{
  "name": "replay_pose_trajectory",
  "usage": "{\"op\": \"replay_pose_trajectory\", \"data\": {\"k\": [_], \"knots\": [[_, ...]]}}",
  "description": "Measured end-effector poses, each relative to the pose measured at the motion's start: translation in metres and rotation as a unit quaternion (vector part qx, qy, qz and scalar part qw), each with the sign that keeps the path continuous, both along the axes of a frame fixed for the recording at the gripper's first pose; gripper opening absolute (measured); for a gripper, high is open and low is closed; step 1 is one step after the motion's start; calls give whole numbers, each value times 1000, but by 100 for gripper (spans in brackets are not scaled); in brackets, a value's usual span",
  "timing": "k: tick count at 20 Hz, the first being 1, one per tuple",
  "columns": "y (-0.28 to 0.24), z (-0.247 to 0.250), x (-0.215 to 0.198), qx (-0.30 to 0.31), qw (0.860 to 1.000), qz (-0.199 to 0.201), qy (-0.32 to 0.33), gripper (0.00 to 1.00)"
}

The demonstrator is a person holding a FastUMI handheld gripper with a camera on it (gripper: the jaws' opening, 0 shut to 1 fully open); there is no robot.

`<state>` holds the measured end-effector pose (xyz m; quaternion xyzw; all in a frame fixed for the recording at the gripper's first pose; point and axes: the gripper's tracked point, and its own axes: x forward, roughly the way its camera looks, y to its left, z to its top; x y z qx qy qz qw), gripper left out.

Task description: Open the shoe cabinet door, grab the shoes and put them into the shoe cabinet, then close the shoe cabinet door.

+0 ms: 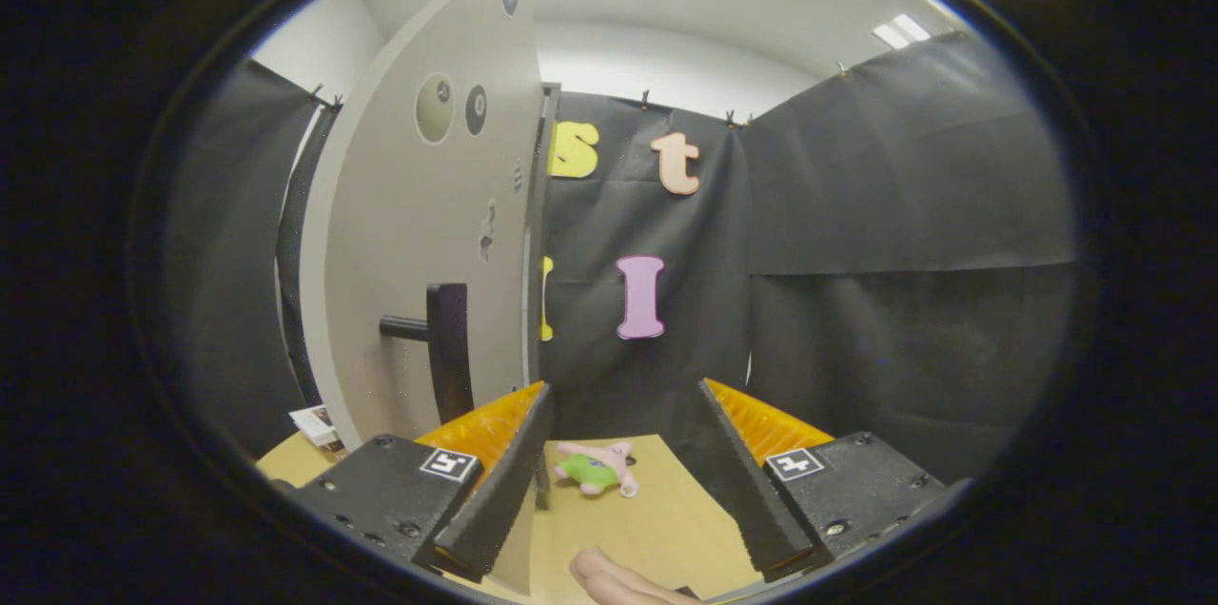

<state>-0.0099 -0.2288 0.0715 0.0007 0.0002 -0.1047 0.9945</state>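
The shoe cabinet (419, 243) is a tall pale-grey panel just left of my fingers, with a dark upright handle (448, 348) on a short stand-off. Its right edge (535, 253) faces me; I cannot tell whether the door is ajar. A small pink and green shoe (598, 470) lies on the tan tabletop (666, 510), ahead and between my fingers. My gripper (623, 415) is open and holds nothing. The left finger's tip is close to the cabinet's lower right corner. A pale pink rounded thing (609, 578), perhaps a finger or another shoe, sits low between the fingers.
Black cloth walls close the booth behind the table and to the right. A small printed card or booklet (317, 424) lies on the table at the cabinet's left foot. The table's far edge runs just beyond the shoe.
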Motion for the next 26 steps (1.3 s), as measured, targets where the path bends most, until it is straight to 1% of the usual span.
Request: {"op": "replay_pose_trajectory", "data": {"k": [8, 16, 20, 22, 26], "knots": [[60, 1, 8, 2, 1000, 27, 13, 95], [125, 0, 24, 11, 999, 29, 25, 95], [174, 0, 48, 20, 998, 40, 39, 95], [196, -4, 61, 25, 997, 51, 45, 95], [262, -6, 98, 20, 996, 76, 51, 96]]}}
